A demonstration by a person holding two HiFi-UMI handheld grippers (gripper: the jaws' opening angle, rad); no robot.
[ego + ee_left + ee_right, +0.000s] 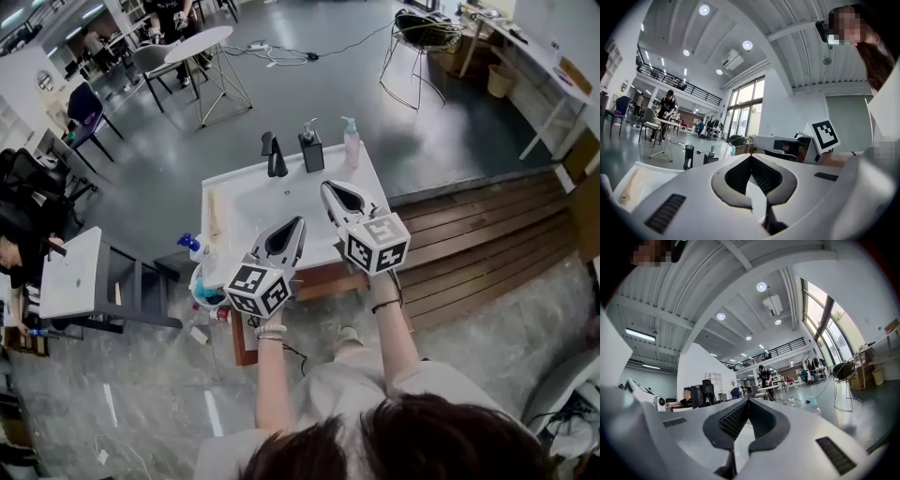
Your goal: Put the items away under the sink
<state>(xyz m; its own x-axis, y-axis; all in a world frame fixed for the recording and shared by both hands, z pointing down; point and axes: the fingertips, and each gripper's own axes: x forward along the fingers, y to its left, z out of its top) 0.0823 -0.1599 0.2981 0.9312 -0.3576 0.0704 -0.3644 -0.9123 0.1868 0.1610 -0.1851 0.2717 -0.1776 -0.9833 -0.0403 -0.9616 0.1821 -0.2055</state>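
White sink (246, 202) carries a dispenser (311, 150) and pink bottle (352, 143) at its back edge. Left gripper (298, 223) and right gripper (328, 187) hover above, jaws closed and empty. Probably the approach: next, open and grasp a bottle.

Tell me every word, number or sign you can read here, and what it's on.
No words or numbers can be read in any view.
Black-and-white square patterns, not letters: on the left cube and the right cube.
Soap dispenser and pink bottle on the sink: any label is too small to read.
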